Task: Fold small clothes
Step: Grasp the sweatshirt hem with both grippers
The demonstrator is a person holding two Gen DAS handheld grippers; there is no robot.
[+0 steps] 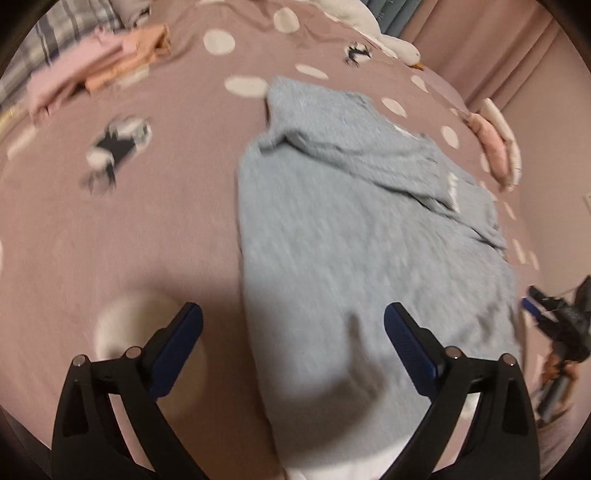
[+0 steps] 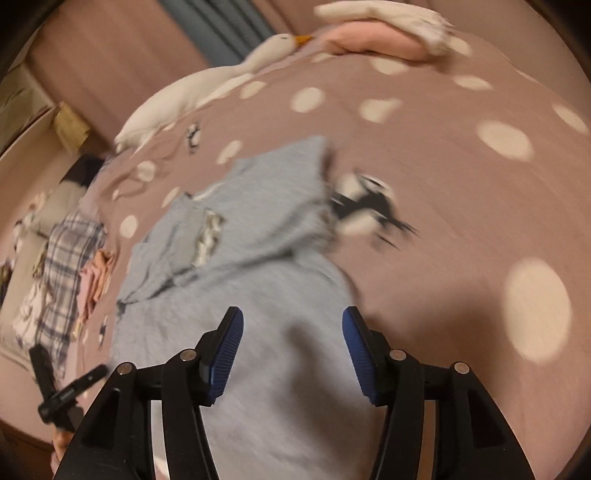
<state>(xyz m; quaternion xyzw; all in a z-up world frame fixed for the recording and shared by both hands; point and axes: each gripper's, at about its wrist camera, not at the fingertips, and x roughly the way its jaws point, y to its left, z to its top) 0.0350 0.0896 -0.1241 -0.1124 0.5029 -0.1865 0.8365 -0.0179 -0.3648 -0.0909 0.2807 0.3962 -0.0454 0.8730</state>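
A light blue-grey garment [image 1: 369, 229] lies spread on the mauve dotted bedspread [image 1: 110, 240], with one part folded over near its far end. In the right wrist view the same garment [image 2: 240, 258] shows a patterned inner patch. My left gripper [image 1: 293, 314] hovers over the garment's near left edge, its jaws wide apart with nothing between them. My right gripper [image 2: 291, 317] hangs over the garment's near part, open, with its blue pads [image 2: 229, 347] clear of the cloth. Both views are motion-blurred.
A stack of folded pink and peach clothes [image 1: 92, 70] sits at the far left beside a plaid cloth [image 1: 66, 26]. A white goose plush [image 2: 207, 88] and a pink pillow [image 2: 369, 40] lie along the far edge of the bed. Curtains hang behind.
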